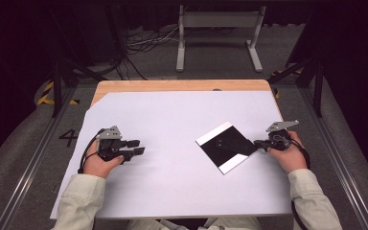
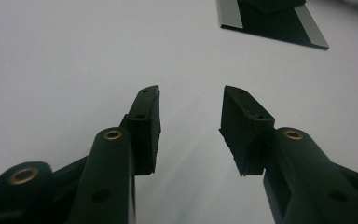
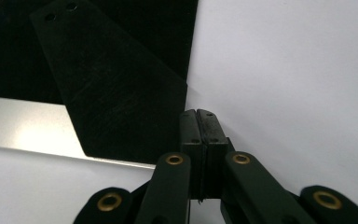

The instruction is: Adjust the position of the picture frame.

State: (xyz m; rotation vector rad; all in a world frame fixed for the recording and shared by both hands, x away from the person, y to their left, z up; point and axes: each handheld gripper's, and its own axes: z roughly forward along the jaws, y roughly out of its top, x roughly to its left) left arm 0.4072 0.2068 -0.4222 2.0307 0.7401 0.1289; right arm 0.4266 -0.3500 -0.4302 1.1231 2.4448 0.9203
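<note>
Your white sheet (image 1: 172,129) lies smooth and matte over the wooden table (image 1: 172,86). Right of centre rests a square black plate (image 1: 226,146), turned like a diamond, 2 shiny strips along opposite edges. A scuffed black tapered piece (image 3: 116,88) lies on it, its narrow end with 2 holes pointing away from your right gripper (image 3: 200,116). That gripper's jaws are pressed together at the piece's wide end; your left gripper (image 2: 191,100) rests spread, holding nothing.

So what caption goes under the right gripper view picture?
Right hand-held gripper, jaws shut, beside the corner of a black sheet on a silver-edged plate.

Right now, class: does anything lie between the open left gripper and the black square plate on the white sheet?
Nothing visible does. Between the left gripper and the black plate lies only bare white sheet. The right gripper, jaws shut, sits at the plate's far corner.
</note>
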